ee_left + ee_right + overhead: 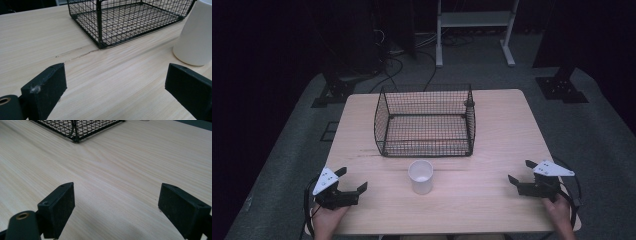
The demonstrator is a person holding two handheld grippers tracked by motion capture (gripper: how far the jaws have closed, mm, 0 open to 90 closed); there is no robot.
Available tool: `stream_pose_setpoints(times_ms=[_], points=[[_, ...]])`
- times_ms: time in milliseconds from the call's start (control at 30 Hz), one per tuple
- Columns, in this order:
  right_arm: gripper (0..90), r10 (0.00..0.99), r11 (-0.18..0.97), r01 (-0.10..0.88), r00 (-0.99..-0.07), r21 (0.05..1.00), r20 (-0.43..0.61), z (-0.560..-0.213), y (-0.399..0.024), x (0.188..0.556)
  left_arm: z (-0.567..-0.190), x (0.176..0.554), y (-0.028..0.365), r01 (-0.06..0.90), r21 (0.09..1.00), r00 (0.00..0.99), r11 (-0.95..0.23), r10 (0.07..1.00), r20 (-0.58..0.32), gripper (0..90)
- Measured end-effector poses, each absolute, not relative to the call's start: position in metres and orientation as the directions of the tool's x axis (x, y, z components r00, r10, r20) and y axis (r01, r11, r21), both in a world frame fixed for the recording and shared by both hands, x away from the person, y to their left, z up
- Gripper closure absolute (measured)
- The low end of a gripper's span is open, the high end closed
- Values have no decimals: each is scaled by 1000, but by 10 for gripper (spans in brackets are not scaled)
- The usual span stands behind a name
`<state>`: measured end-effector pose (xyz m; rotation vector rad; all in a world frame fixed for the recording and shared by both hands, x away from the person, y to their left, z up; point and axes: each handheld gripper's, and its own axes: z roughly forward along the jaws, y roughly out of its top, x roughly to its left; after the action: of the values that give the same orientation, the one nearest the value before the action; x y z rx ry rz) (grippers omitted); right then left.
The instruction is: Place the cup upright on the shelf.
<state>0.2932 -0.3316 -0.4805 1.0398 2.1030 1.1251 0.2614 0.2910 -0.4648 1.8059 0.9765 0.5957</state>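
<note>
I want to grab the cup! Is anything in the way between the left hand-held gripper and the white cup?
Nothing visible is. The left hand-held gripper sits open, with bare table between it and the white cup. The wire basket stands behind the cup, out of the way.

From my remote station it looked like a lab or recording room, not a home. One pale wooden desk point(507, 130) stood alone on grey carpet point(597, 145) with darkness all round. Beyond its far edge, black cables point(387, 70) trailed across the floor beside dark stand feet bolted to plates point(561, 89), and a white metal frame point(474, 30) stood behind. On the desk sat just a black wire basket point(384, 122) and a white cup point(421, 176).
</note>
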Motion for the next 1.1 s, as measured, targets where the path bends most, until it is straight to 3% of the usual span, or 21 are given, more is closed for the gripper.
stream_pose_setpoints(times_ms=[300, 1100], points=[[131, 827, 359, 380, -552, 853, -102, -481, -331, 293, -461, 264, 283, 352, 904, 585, -244, 811, -9, 29], [131, 828, 366, 387, -550, 847, -106, -481, -330, 294, -423, 274, 239, 281, 876, 752, -393, 656, 53, 26]])
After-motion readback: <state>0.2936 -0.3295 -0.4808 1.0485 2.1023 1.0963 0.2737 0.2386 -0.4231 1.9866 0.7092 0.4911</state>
